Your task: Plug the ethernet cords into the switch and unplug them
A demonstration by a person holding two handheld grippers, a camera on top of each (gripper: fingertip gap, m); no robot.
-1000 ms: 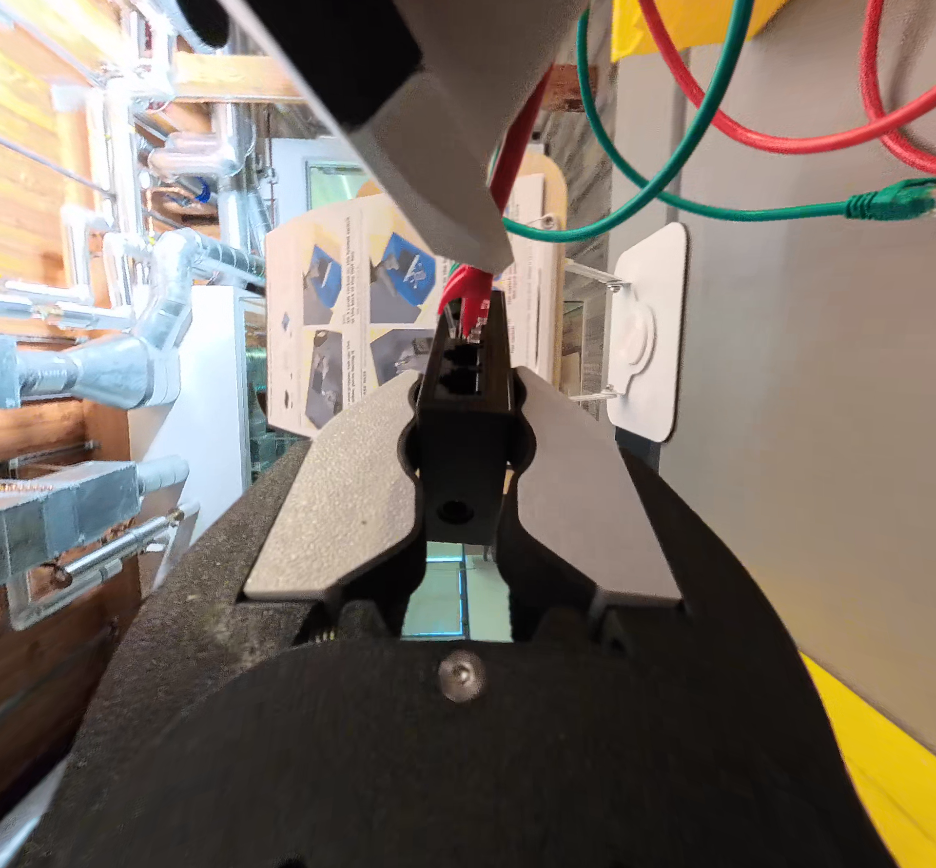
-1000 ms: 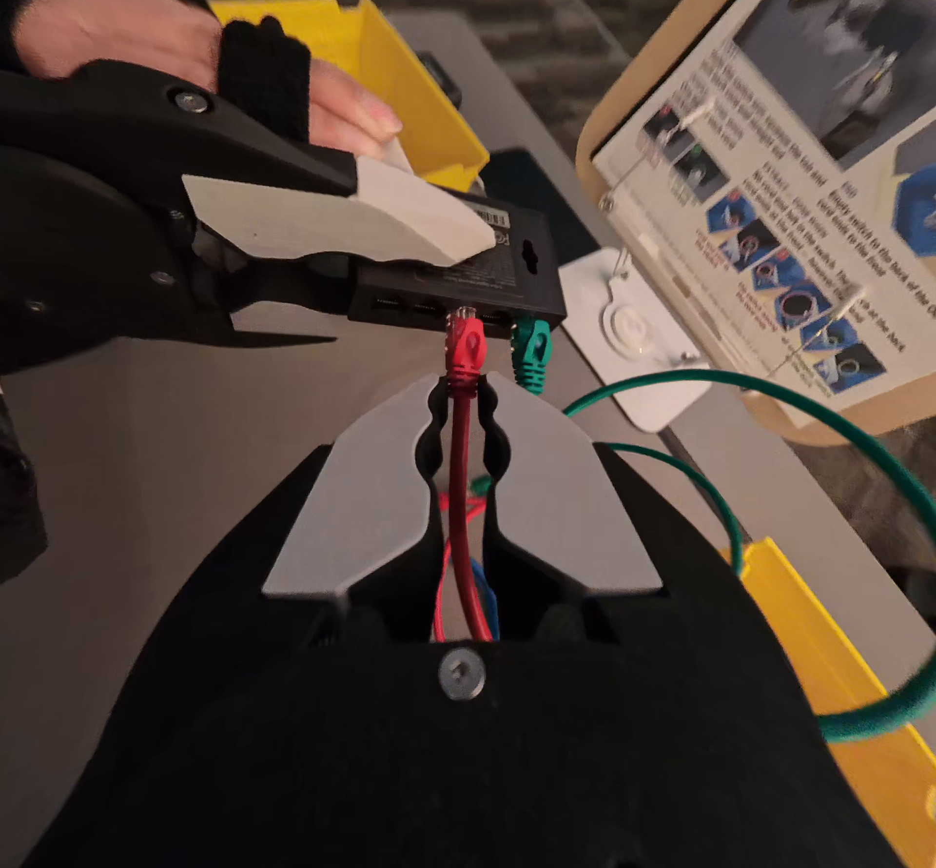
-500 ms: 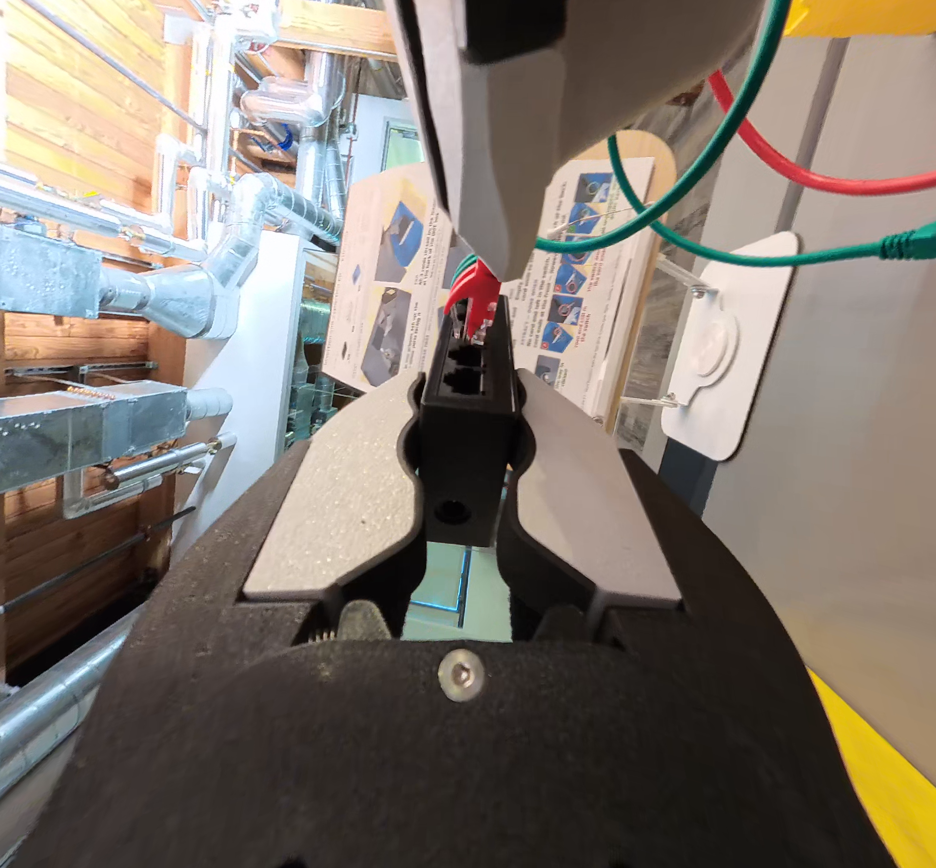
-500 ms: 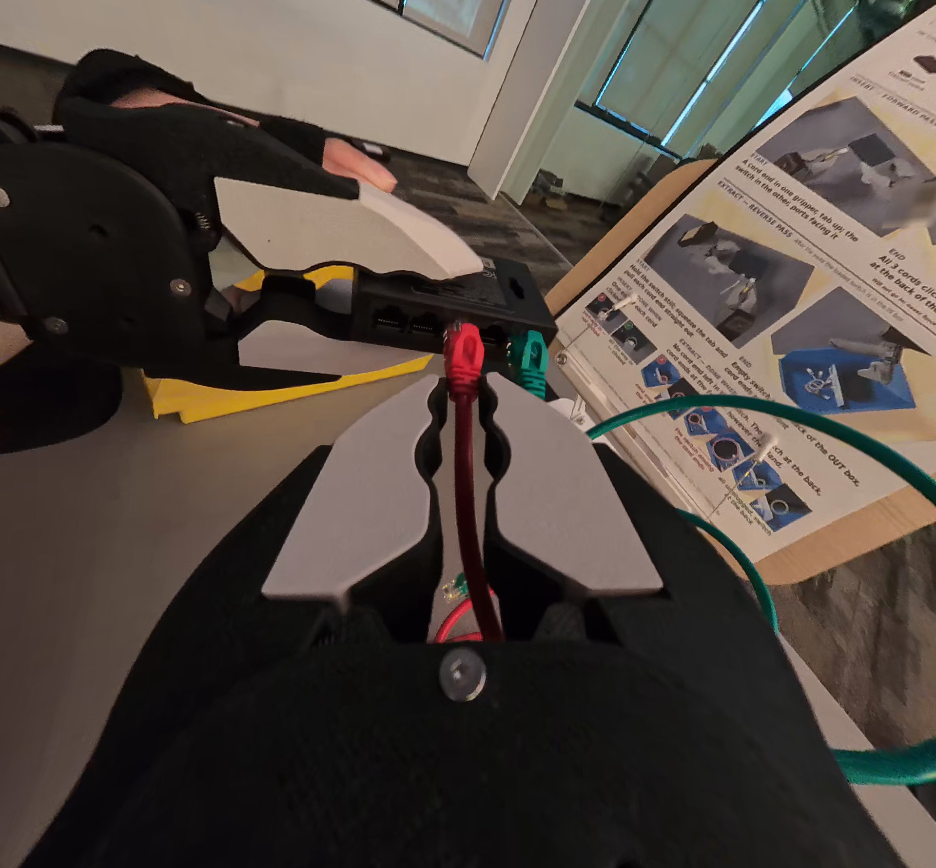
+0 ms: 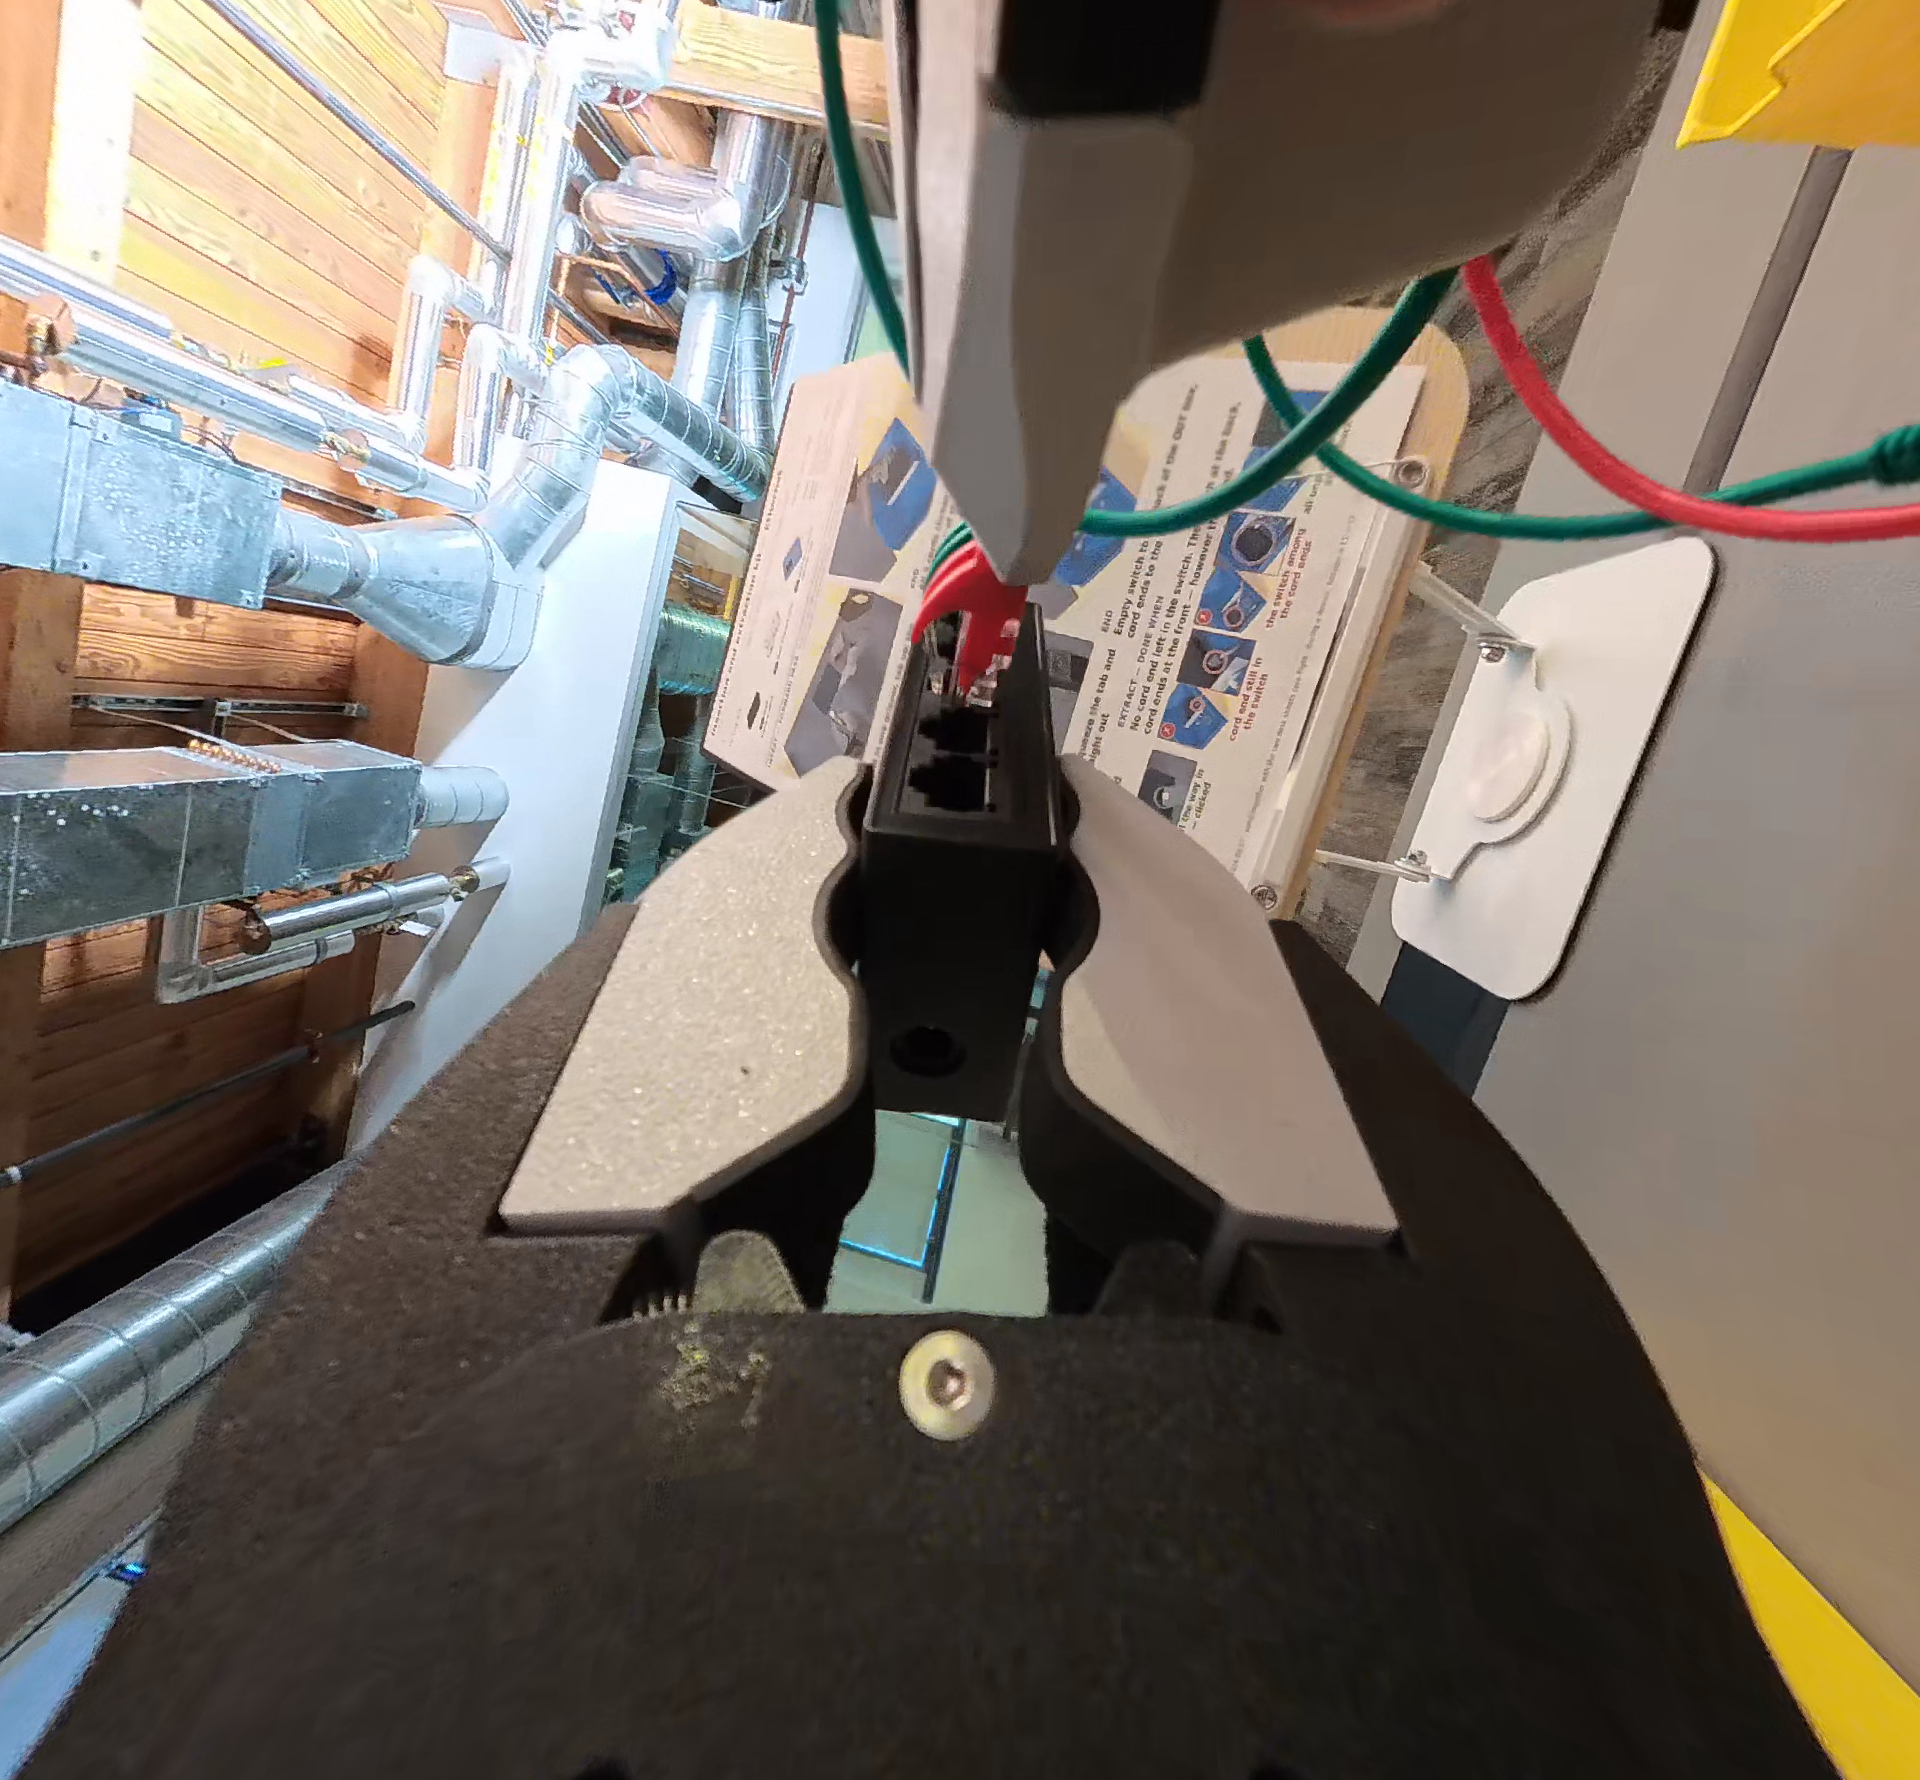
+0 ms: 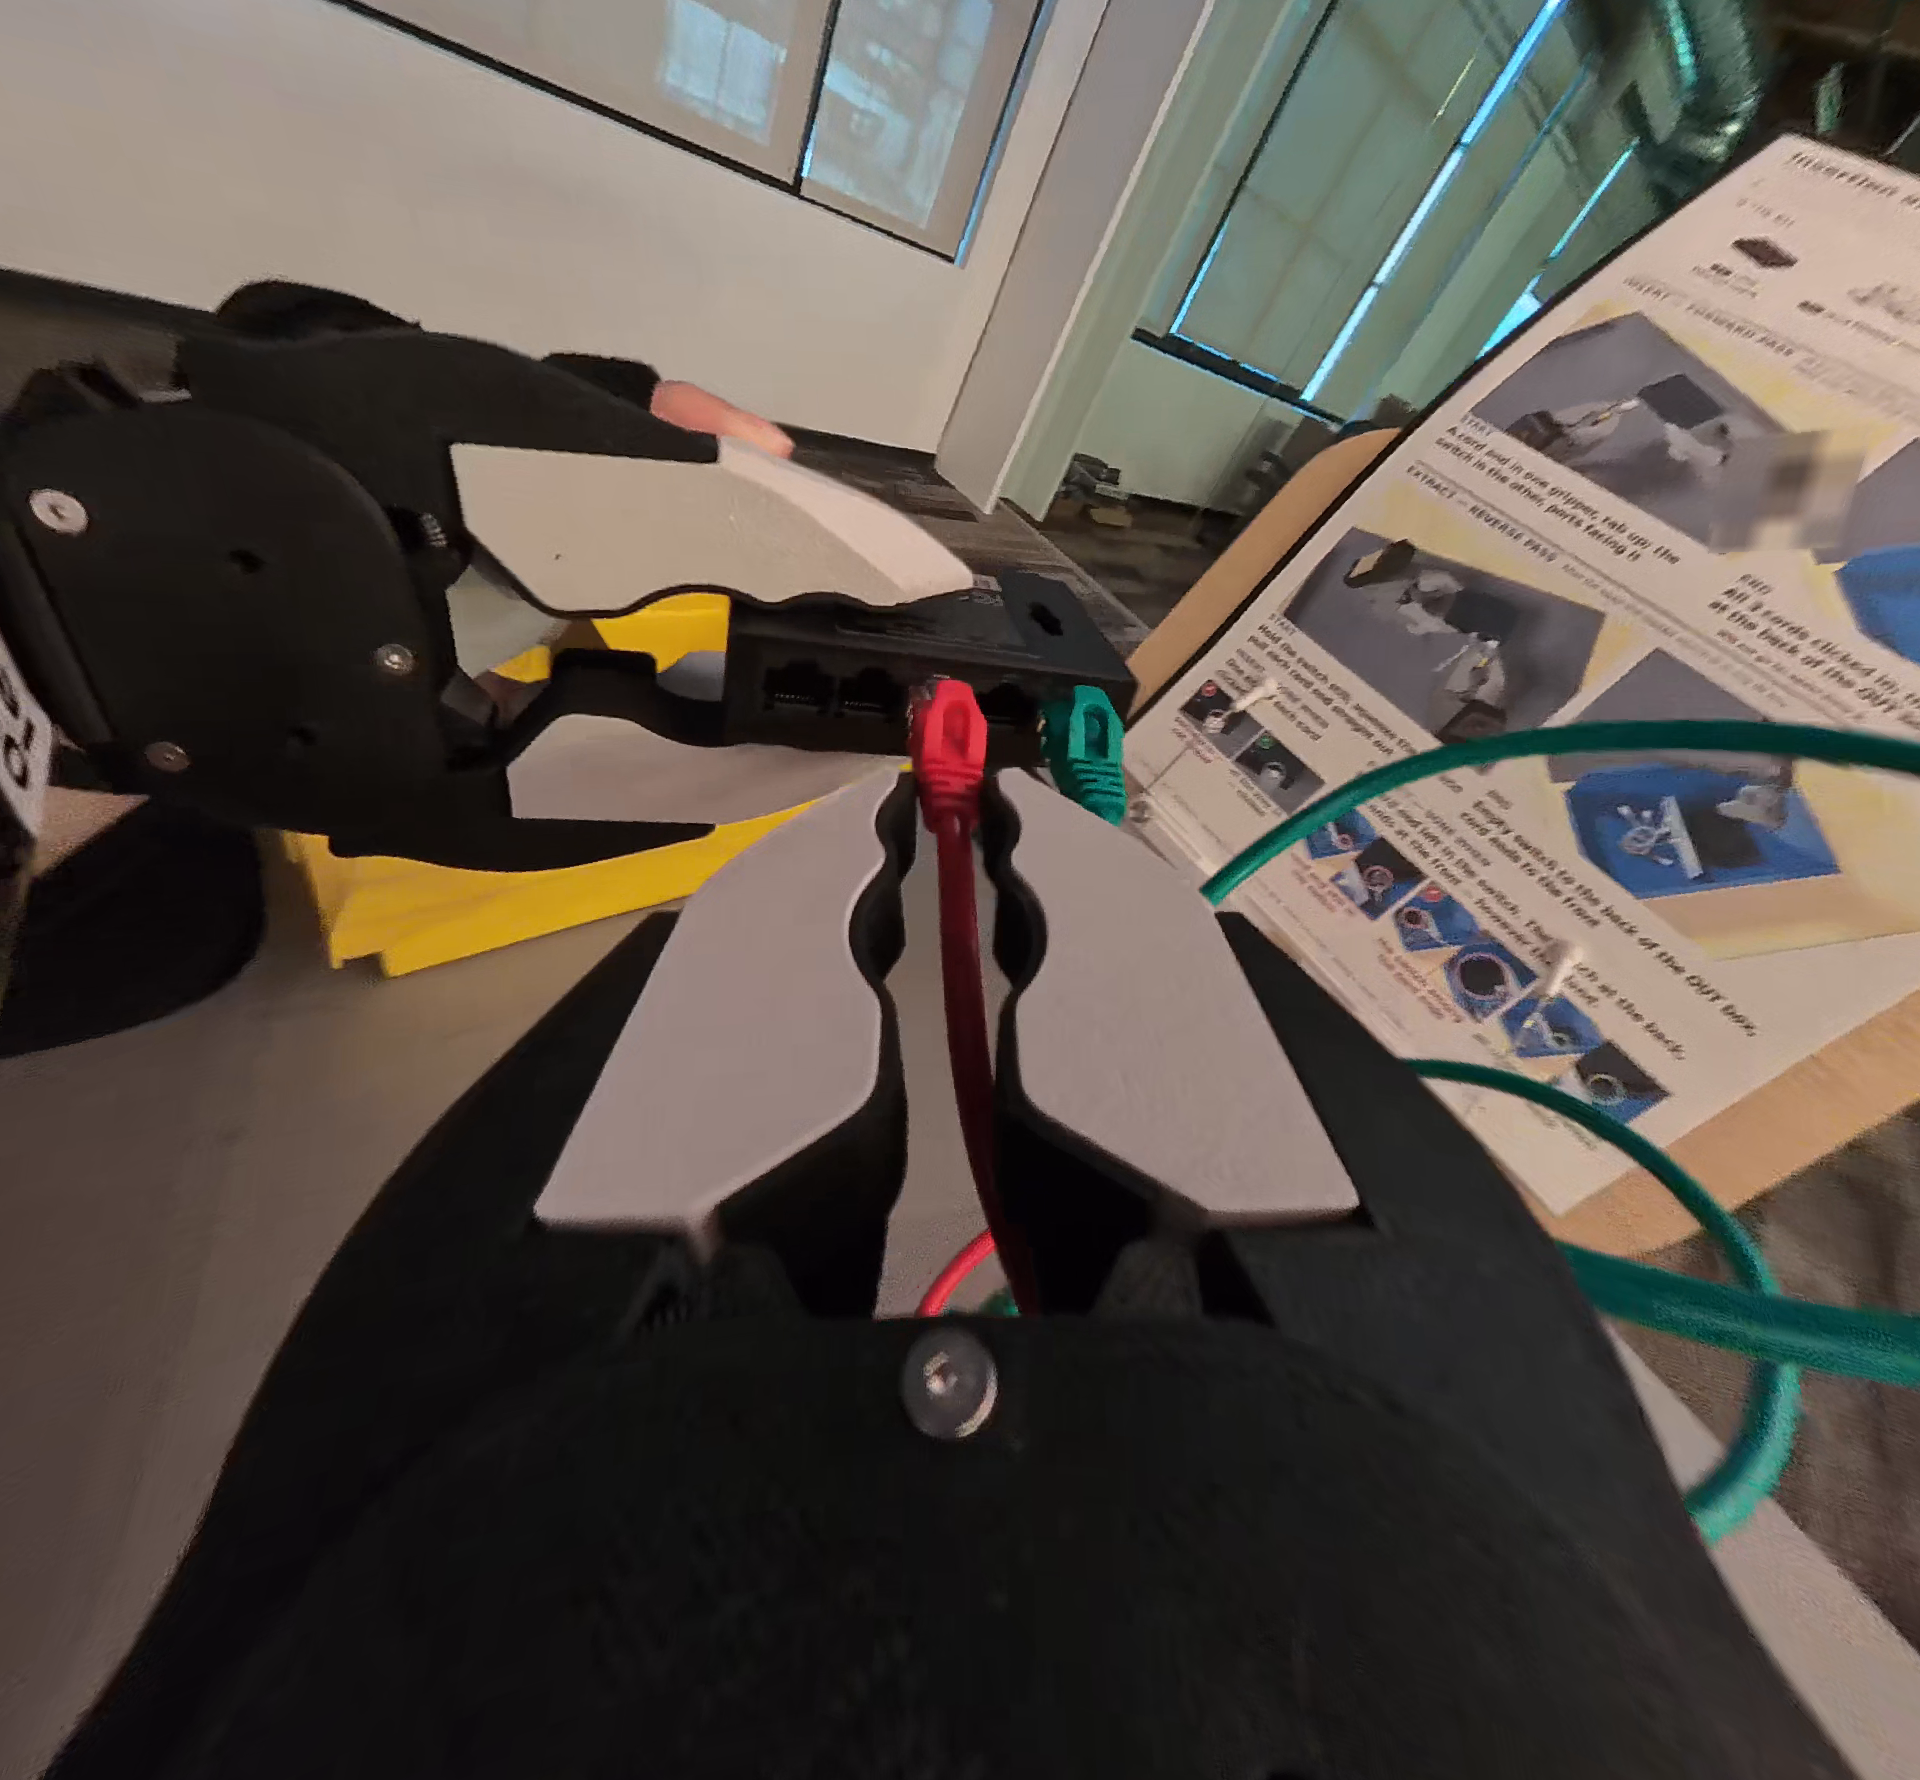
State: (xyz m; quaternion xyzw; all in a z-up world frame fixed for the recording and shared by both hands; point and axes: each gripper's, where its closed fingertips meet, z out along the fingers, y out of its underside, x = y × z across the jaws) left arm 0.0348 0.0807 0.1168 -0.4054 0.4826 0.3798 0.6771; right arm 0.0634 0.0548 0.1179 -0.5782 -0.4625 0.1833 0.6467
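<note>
My left gripper (image 5: 961,780) is shut on the black switch (image 5: 966,899), gripping its flat faces with the ports facing away. In the right wrist view the switch (image 6: 997,624) is held level above the table by the left gripper's fingers (image 6: 707,525). My right gripper (image 6: 948,785) is shut on the red cord (image 6: 961,951) just behind its red plug (image 6: 948,733), whose tip sits in the third port; I cannot tell how deep. A green plug (image 6: 1086,743) sits in the port to its right. Two ports on the left are empty. The right gripper's fingertip (image 5: 1013,525) meets the red plug (image 5: 982,629).
A yellow bin (image 6: 499,899) stands behind the left gripper on the grey table (image 6: 208,1211). A wooden instruction board (image 6: 1558,795) stands at the right. Loose green cable (image 6: 1714,1315) loops by it. A white pad (image 5: 1538,774) lies on the table. Spacing between my two grippers at the tips: around 4 cm.
Both grippers have tilted together, so the right wrist view now looks level toward the windows instead of down at the table. The red plug stays at the same port.
</note>
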